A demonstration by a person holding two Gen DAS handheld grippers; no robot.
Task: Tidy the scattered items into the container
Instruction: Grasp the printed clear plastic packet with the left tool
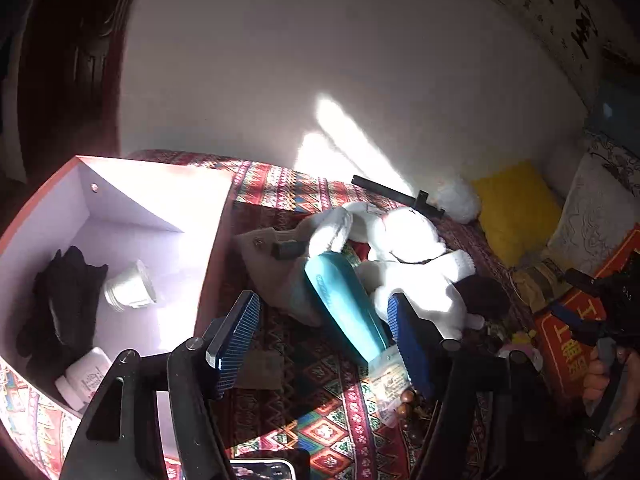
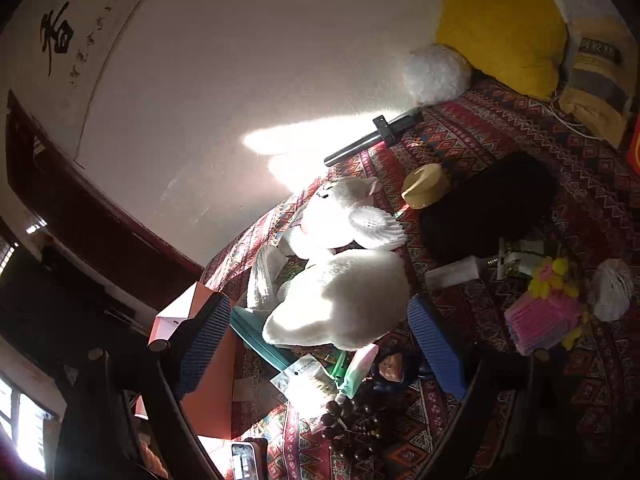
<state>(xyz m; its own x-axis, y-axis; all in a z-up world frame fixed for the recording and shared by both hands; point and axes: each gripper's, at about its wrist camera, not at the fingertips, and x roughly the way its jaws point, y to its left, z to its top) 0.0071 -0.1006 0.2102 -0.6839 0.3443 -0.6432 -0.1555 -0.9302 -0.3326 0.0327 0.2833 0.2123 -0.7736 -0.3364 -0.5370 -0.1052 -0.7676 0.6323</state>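
Observation:
In the left wrist view the orange box (image 1: pixel 212 264), white inside, stands at the left and holds a black cloth (image 1: pixel 60 304), a white cup (image 1: pixel 130 290) and a white bottle (image 1: pixel 84 378). My left gripper (image 1: pixel 322 340) is open over the patterned cover; a teal case (image 1: pixel 344 308) lies beneath, between its blue pads, untouched. A white plush toy (image 1: pixel 408 256) lies just beyond. In the right wrist view my right gripper (image 2: pixel 320 344) is open with the plush toy (image 2: pixel 340 296) between its pads, not pressed. Brown beads (image 2: pixel 348 420) and a plastic packet (image 2: pixel 304 380) lie below.
A duster with a black handle (image 2: pixel 372 136) lies by the wall. Yellow cap (image 2: pixel 424 186), black bundle (image 2: pixel 488 208), white tube (image 2: pixel 452 274), pink item (image 2: pixel 544 312) and white ball (image 2: pixel 612 292) lie scattered on the right. A yellow cushion (image 1: pixel 516 212) and red box (image 1: pixel 572 332) stand further right.

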